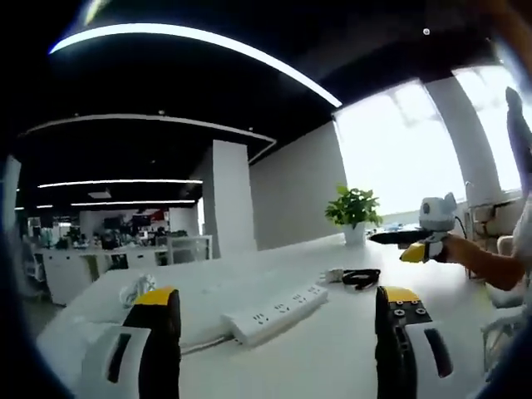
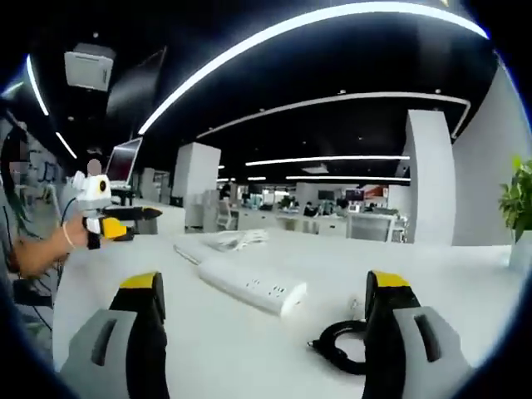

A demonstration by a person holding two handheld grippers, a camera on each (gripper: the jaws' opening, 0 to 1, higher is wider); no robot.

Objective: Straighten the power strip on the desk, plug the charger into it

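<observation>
The right gripper [image 2: 262,312] hangs over the desk [image 2: 465,266], jaws wide apart. The strip [image 2: 249,285] lies between them — a coiled black cable [image 2: 341,342] just beside it. The left gripper [image 2: 125,223] hovers well apart.

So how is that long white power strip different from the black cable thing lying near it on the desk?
The power strip is white, rigid and straight, a long bar with rows of sockets on top; the black cable is dark, soft and wound into a loose coil. The power strip looks the longer of the two, and the coiled cable takes up a small patch beside one end of it. Both lie flat on the white desk, and neither gripper touches them.
</observation>
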